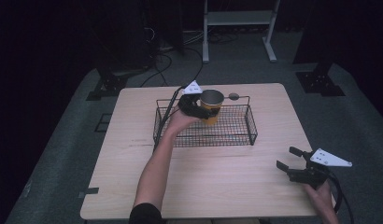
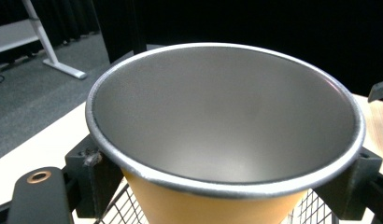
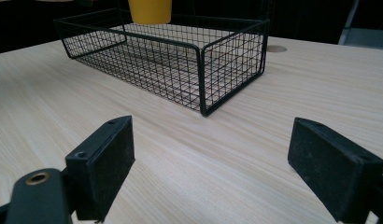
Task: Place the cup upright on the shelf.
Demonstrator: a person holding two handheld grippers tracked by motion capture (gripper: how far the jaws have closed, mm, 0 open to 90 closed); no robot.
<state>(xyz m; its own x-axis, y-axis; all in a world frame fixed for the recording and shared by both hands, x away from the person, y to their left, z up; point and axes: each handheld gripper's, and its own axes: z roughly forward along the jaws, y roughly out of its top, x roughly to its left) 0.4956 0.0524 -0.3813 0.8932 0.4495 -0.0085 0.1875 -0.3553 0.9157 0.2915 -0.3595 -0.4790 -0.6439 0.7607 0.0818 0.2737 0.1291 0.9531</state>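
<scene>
two risks: my left hand-held gripper (image 1: 204,112) pinches the yellow cup (image 1: 211,106) just under its rim, over the wire basket (image 1: 236,138); the tapered wall could slip, or the base catch the mesh. my right hand-held gripper (image 1: 289,158) rests spread.

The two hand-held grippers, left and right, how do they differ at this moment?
The left hand-held gripper is shut on the yellow cup; the right hand-held gripper stands open with nothing between its jaws. The left one is held over the black wire basket, while the right one sits low near the table's near right corner, apart from the basket. Both have black jaws and a grey three-cornered plate on top.
</scene>
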